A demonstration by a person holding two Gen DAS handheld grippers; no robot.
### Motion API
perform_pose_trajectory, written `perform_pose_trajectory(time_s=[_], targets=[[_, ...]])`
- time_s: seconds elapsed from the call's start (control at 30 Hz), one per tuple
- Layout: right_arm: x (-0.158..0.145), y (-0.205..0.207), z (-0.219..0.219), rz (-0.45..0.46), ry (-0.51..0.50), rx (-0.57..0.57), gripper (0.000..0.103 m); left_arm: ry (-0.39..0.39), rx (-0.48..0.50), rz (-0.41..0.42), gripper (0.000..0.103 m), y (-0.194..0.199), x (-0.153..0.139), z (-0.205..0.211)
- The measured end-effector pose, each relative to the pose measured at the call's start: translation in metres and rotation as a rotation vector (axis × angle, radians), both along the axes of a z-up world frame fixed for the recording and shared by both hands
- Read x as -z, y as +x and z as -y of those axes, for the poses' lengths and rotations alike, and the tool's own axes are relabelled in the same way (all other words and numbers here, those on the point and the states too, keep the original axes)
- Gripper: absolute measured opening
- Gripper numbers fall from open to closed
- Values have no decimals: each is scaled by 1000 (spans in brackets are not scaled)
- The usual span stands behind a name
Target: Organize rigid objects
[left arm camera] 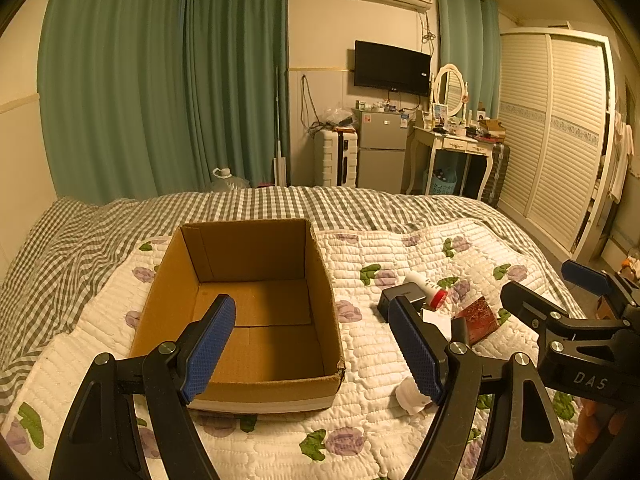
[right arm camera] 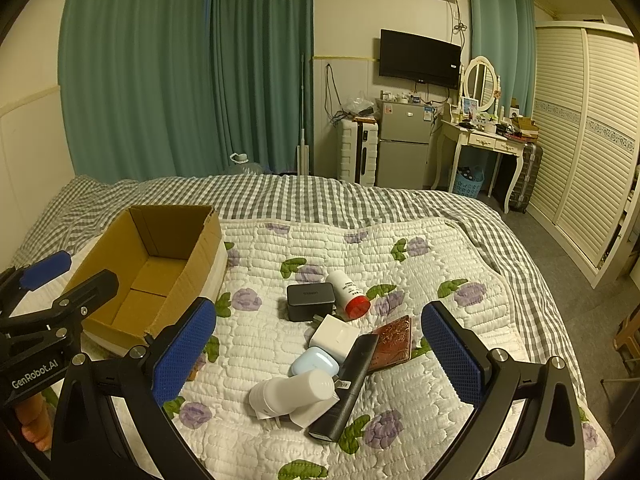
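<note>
nothing is packed yet: the cardboard box [left arm camera: 256, 304] sits bare, and the clutter lies at its 3 o'clock on the quilt [right arm camera: 400, 280]. both the left gripper [left arm camera: 312, 344] and right gripper [right arm camera: 320, 360] hover level with jaws spread wide, holding nothing. likely next: the right drops onto the white charger [right arm camera: 294, 394] at 6 o'clock of the pile, possibly resting against the dark remote [right arm camera: 347, 386].

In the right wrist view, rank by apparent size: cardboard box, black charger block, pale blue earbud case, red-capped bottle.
1. cardboard box, clearly largest
2. black charger block and red-capped bottle: too alike to rank
3. pale blue earbud case, smallest, though partly hidden
</note>
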State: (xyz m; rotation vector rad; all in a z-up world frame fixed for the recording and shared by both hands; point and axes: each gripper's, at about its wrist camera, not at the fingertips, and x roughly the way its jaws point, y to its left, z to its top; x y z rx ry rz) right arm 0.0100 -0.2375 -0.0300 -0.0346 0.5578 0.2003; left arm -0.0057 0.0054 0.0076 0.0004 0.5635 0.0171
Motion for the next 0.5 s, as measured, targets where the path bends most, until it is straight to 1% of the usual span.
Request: perform_pose_trajectory(time_s=[0.17,0.3,0.37,0.5], targets=[[-6,-4,4,3,0,14,103,-5,-2,5,82,-4,-6,3],[-18,-9,10,2,14,7,103,-4,20,8,82,-9,-11,15],[-23,-10,15,6,-5,15,103,0,32,1,82,-9,-11,24],[-28,-7,25,8,-76,2,103,14,87,-49,82,-1,3,49]])
